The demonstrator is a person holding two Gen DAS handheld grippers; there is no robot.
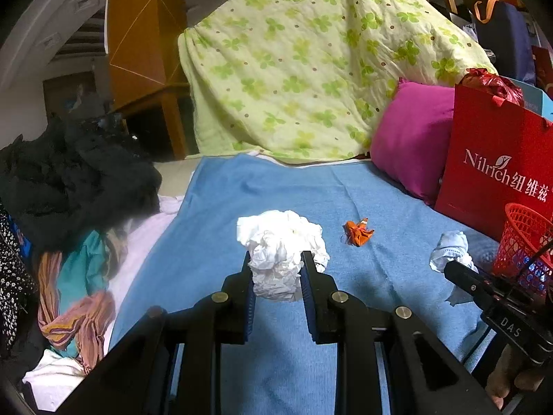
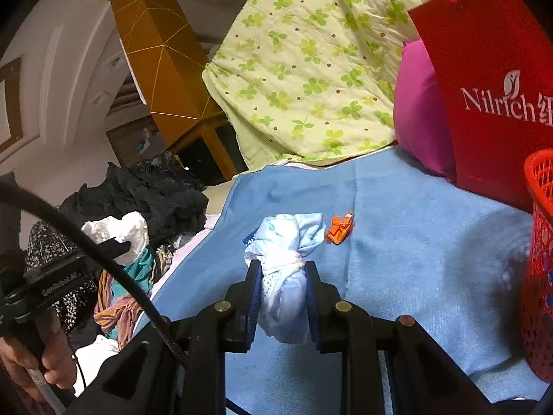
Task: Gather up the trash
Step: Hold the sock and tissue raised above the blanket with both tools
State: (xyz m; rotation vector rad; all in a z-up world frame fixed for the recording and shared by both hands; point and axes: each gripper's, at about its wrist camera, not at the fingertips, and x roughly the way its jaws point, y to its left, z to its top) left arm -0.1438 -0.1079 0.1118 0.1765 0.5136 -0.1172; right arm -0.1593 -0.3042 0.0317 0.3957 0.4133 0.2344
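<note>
My left gripper (image 1: 276, 259) is shut on a crumpled white paper wad (image 1: 281, 242), held above the blue blanket (image 1: 311, 190). My right gripper (image 2: 283, 269) is shut on a bunched pale blue and white cloth-like wad (image 2: 287, 242); the same wad (image 1: 449, 250) and the right gripper's black body show at the right edge of the left wrist view. A small orange crumpled scrap (image 1: 357, 231) (image 2: 340, 229) lies loose on the blanket ahead of both grippers. A red mesh basket (image 1: 525, 242) (image 2: 539, 259) stands at the right.
A red paper bag (image 1: 497, 159) and a magenta pillow (image 1: 411, 138) stand at the right rear. A green clover-print quilt (image 1: 304, 69) leans at the back. Dark and striped clothes (image 1: 69, 190) pile along the left. A hand (image 2: 41, 356) grips the left tool.
</note>
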